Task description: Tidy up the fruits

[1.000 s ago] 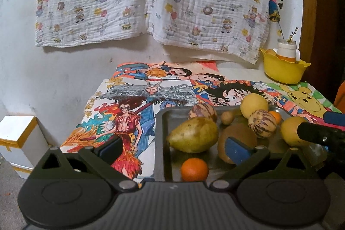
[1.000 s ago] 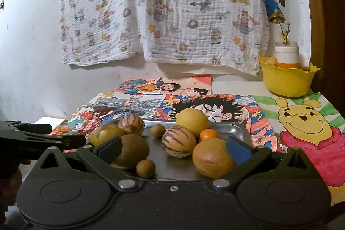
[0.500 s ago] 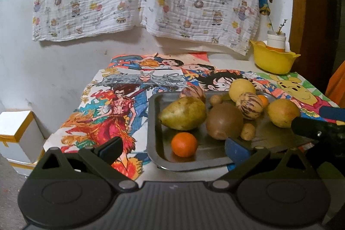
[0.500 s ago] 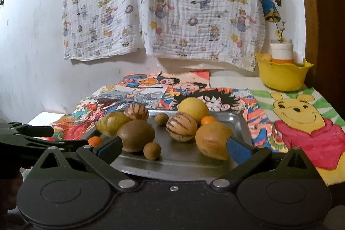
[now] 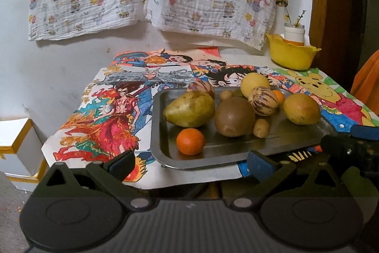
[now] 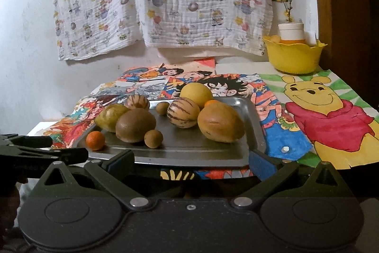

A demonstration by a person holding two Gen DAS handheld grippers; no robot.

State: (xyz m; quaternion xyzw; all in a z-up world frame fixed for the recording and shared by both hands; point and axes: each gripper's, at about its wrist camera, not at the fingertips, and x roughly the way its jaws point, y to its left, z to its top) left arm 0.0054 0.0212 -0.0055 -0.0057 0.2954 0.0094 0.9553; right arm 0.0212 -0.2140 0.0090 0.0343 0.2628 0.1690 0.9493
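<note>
My left tool [image 5: 190,161] and my right tool [image 6: 190,159] are both spread wide and hold nothing; they hang before the near edge of the surface [image 5: 201,176], level with the tray [image 6: 196,148].

All fruits lie inside this metal tray, loose and mixed: a pear [image 5: 189,108], a brown fruit [image 5: 234,116], two striped fruits [image 6: 182,112], a yellow one [image 6: 196,92], a tan one [image 6: 220,122], small brown ones and two oranges [image 5: 190,141]. I judge the tray keeps the round ones from rolling off. This fits fruits already gathered, or fruits waiting to go to the yellow bowl [image 6: 293,56].

The left view shows the white boxes [image 5: 16,146] beside the surface. The right view shows the Pooh drawing [image 6: 329,120] whole and the tray's right rim.
</note>
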